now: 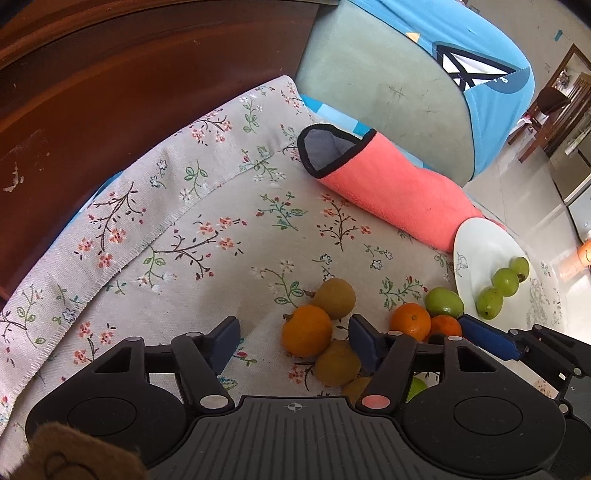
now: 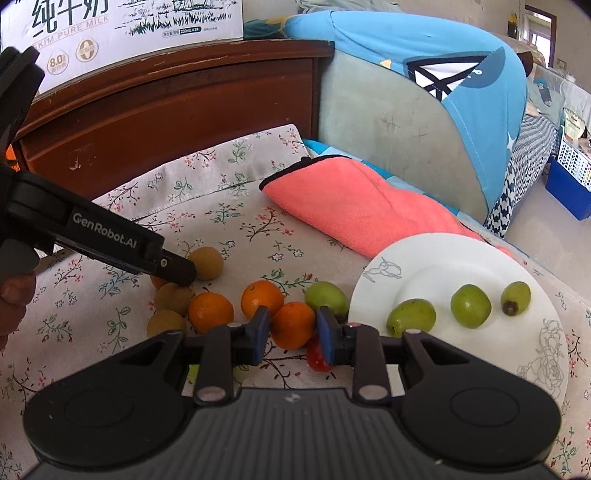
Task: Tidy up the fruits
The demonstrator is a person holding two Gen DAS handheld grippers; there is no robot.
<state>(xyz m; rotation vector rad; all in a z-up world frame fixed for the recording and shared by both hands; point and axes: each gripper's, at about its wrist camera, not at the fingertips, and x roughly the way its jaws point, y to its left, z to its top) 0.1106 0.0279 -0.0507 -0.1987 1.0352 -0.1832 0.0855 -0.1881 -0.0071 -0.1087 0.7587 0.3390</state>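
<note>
Loose fruit lies on a flowered cloth (image 2: 236,221). My right gripper (image 2: 292,332) is shut on an orange (image 2: 293,323), with its blue pads against both sides. Two more oranges (image 2: 211,312) (image 2: 262,295) and a green fruit (image 2: 327,297) lie just beyond, and a small red fruit (image 2: 317,360) sits under the right finger. My left gripper (image 1: 295,341) is open around another orange (image 1: 306,336) and a brown fruit (image 1: 338,363); its pads do not touch them. A white plate (image 2: 461,258) at the right holds three green fruits (image 2: 471,306).
A pink towel (image 2: 351,206) lies rolled behind the plate. A dark wooden headboard (image 2: 166,110) with a milk carton (image 2: 129,26) on top closes the back. A blue and green cushion (image 2: 406,110) stands at the back right. The plate (image 1: 480,251) sits near the cloth's right edge.
</note>
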